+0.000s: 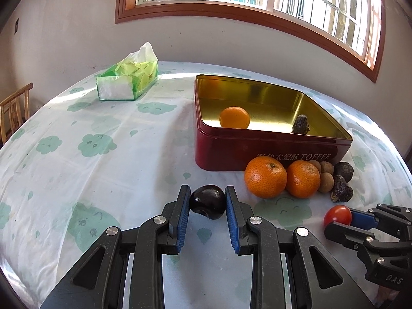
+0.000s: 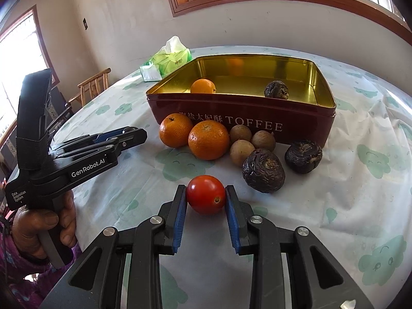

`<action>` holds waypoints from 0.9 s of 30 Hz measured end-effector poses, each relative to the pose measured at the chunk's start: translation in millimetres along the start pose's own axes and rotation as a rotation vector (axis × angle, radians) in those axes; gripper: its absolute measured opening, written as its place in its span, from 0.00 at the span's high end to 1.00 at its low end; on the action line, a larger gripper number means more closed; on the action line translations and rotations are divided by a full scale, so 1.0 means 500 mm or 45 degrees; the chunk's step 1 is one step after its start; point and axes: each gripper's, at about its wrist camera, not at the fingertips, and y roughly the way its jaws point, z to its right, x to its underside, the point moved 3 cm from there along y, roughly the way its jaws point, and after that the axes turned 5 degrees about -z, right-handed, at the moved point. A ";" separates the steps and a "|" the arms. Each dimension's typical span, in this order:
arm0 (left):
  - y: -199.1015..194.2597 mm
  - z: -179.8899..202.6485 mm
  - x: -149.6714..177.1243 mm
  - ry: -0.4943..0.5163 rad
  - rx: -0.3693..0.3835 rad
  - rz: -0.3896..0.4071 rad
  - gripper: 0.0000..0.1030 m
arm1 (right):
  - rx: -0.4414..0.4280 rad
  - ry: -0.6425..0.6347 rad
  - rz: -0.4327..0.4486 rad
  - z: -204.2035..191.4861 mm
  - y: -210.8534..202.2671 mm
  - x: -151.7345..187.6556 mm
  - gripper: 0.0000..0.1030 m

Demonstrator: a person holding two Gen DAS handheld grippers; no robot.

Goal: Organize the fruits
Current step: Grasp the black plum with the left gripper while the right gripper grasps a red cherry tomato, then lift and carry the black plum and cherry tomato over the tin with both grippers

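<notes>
Your left hand-held gripper (image 1: 207,202) pinches a dark plum (image 1: 207,202) low over the tabletop (image 1: 103,180), the red toffee tin (image 1: 257,152) lying at one o'clock. Your right hand-held gripper (image 2: 206,195) pinches a cherry tomato (image 2: 205,194); the tin sits at twelve o'clock, equally close.

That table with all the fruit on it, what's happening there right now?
A person is sorting fruit into a red toffee tin using a handheld claw in each hand. The left claw is shut on a dark round fruit, and the right claw is shut on a small red tomato. The tin already holds a small orange and one dark wrinkled fruit. Two mandarins, three small brown fruits and two more wrinkled ones wait on the tablecloth in front of it.
</notes>
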 end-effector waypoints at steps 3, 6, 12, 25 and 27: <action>-0.001 0.000 0.000 -0.001 -0.007 0.004 0.73 | 0.000 -0.004 0.002 0.000 -0.001 0.000 0.73; 0.000 -0.001 0.000 -0.001 -0.008 0.001 0.73 | 0.000 -0.005 0.002 0.000 -0.001 0.000 0.73; -0.004 -0.001 -0.001 0.001 -0.024 0.009 0.73 | 0.000 -0.009 0.003 -0.001 -0.002 0.000 0.73; -0.005 -0.004 -0.002 -0.009 -0.030 0.015 0.73 | 0.002 -0.013 0.003 -0.003 -0.003 0.000 0.73; -0.006 -0.004 -0.002 -0.013 -0.032 0.014 0.73 | 0.002 -0.012 0.003 -0.004 -0.002 0.001 0.73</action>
